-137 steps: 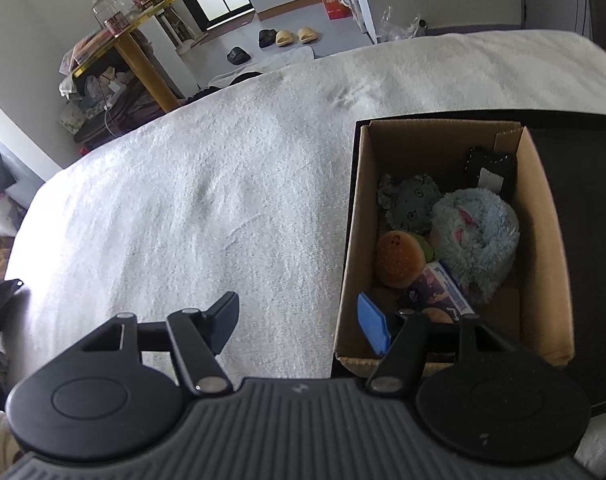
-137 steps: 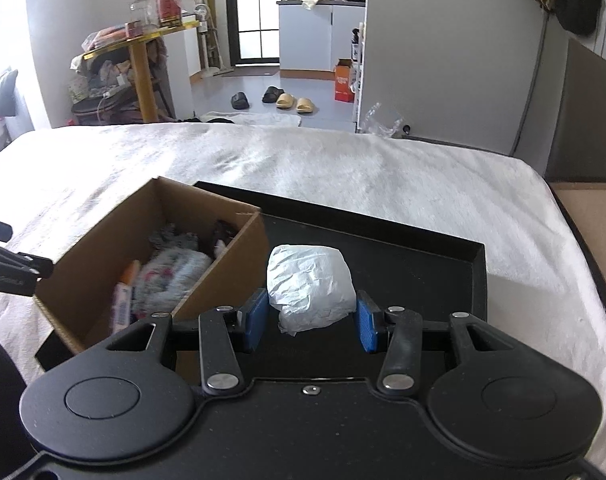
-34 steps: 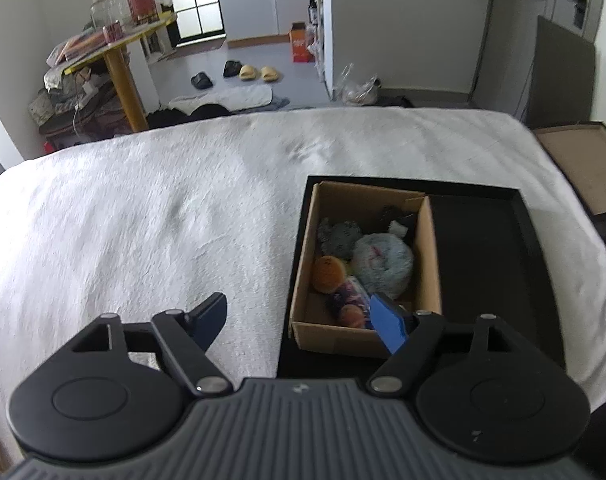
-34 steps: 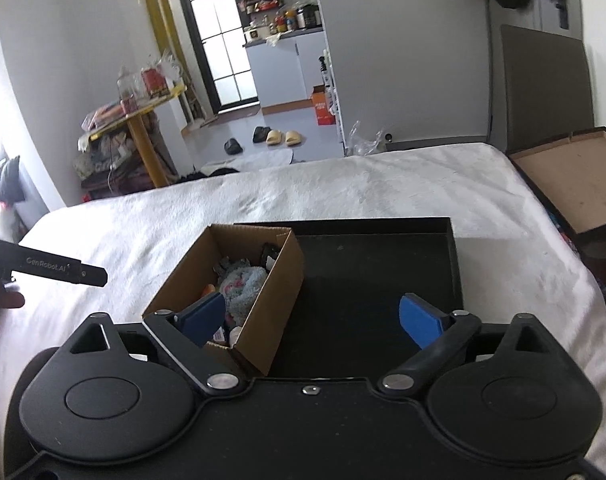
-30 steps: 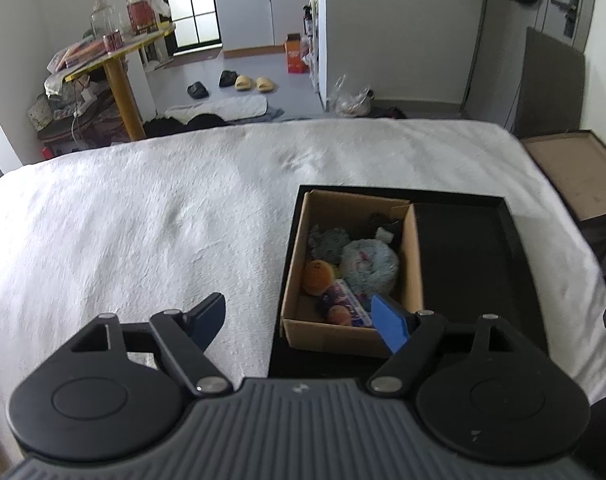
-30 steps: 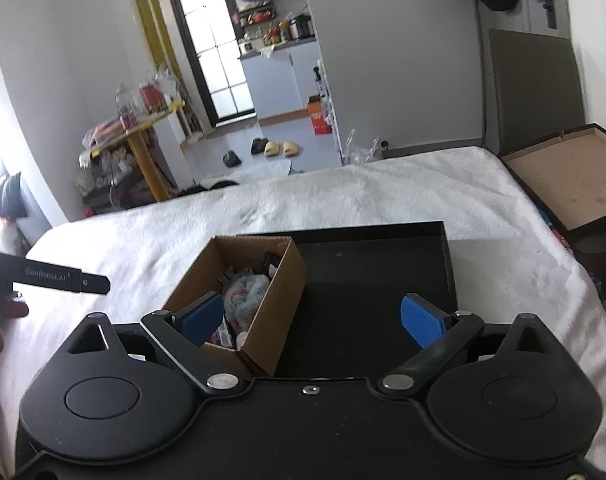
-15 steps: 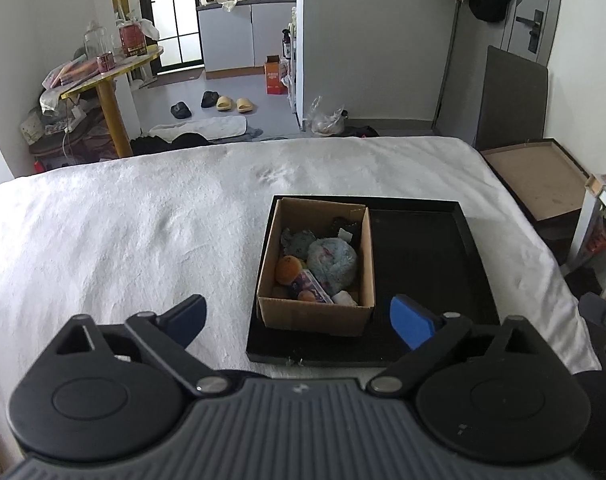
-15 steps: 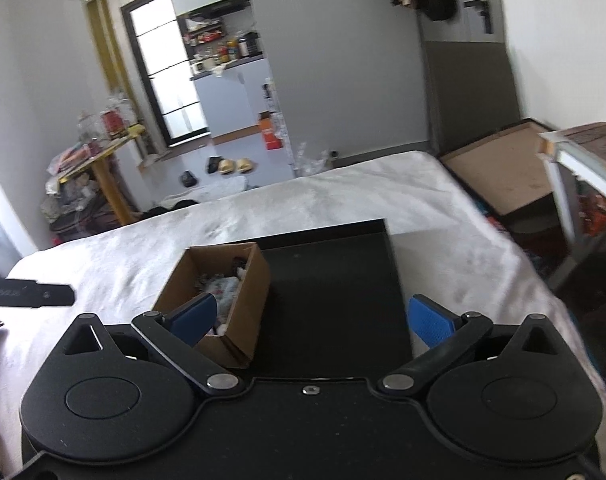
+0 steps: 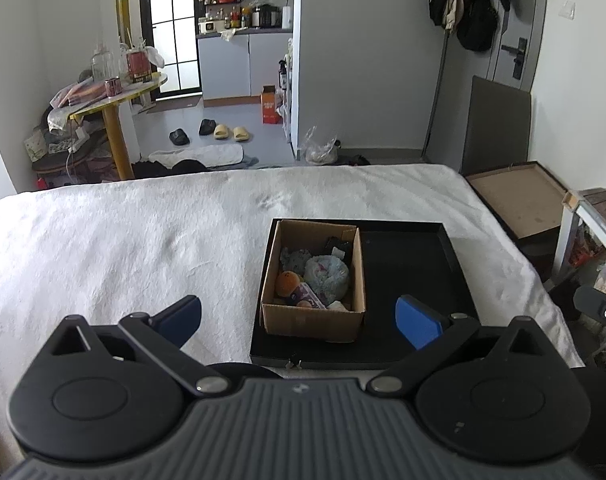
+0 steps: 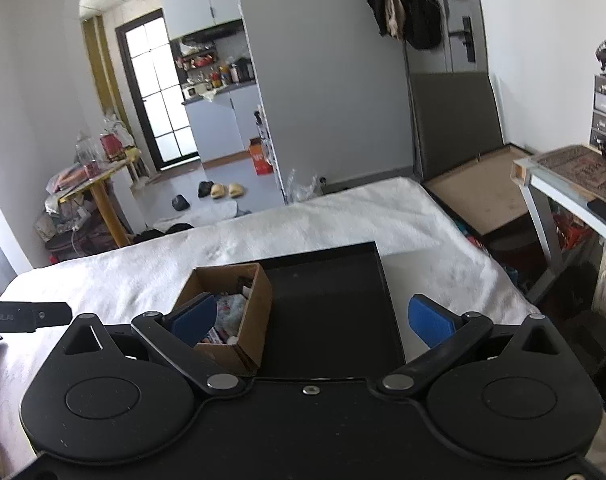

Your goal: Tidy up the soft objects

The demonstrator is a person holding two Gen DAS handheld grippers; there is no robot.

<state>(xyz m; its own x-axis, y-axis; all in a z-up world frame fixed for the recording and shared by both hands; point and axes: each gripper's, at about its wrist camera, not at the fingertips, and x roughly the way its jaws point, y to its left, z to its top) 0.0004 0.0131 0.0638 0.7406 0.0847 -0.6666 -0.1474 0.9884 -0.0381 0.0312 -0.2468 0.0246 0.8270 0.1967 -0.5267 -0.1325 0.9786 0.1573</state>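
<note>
An open cardboard box point(image 9: 311, 324) stands in the left half of a black tray point(image 9: 407, 264) on the white bed. Inside lie a fluffy blue plush point(image 9: 327, 274), an orange burger plush point(image 9: 287, 283), a grey plush point(image 9: 295, 258) and a white bundle point(image 9: 337, 306). My left gripper point(image 9: 299, 316) hangs well above and in front of the box, its jaws opening wide with nothing between them. My right gripper point(image 10: 311, 320) is open and holds nothing, raised over the near edge of the tray point(image 10: 327, 300), with the box point(image 10: 259, 300) to its left.
The white blanket point(image 9: 123, 248) covers the bed around the tray. A flat brown box lid point(image 9: 519, 200) and a desk point(image 10: 563, 172) stand off the bed's right side. A cluttered yellow table point(image 9: 111, 120) is at the far left.
Both grippers have drawn back and up, so the box and tray look smaller. The left jaws have spread wider. The white bundle once between the right pads now lies in the box.
</note>
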